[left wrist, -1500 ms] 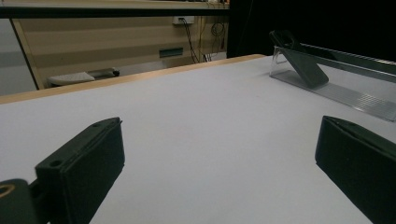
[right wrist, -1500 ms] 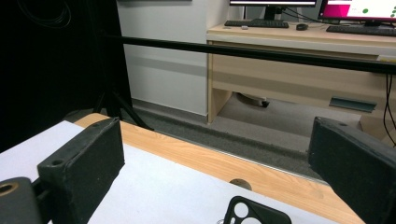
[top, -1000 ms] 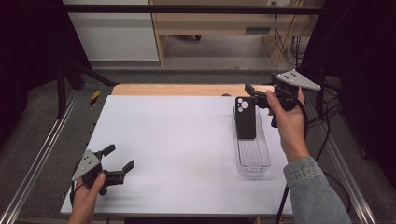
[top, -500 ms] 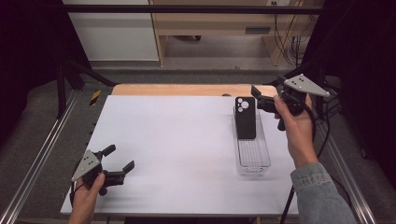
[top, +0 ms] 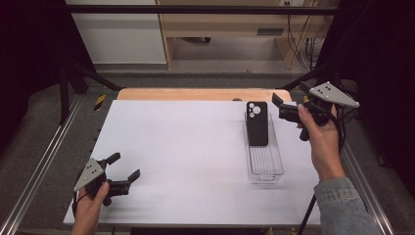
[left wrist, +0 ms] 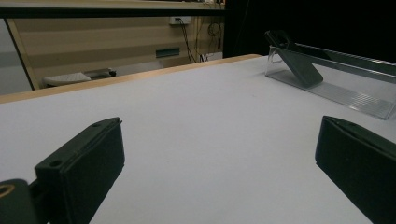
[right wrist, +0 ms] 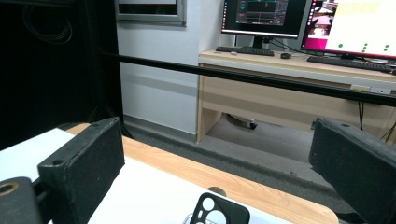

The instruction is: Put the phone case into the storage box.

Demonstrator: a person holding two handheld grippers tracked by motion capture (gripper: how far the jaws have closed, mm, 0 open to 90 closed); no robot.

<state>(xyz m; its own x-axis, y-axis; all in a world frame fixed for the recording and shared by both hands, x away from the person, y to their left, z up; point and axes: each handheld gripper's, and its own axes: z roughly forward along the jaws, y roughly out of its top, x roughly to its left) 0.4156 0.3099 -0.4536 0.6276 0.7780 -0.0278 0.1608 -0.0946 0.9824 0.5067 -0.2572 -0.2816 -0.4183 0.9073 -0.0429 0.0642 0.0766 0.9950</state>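
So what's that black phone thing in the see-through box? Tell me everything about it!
The black phone case looks like soft matte rubber, with round camera holes at its top end. It leans tilted in the far end of the clear plastic tray, top propped on the tray's far rim, bottom on the ribbed floor. Nothing else touches it; the right tongs hover open beside it.

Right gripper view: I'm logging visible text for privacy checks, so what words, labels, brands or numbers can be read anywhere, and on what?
None can be read.
Left monitor: coloured lines on a dark screen, too small to read.
Right monitor: pale window with dots, text too blurred.
Phone case: no lettering visible.
Right gripper and its fingers: no markings.
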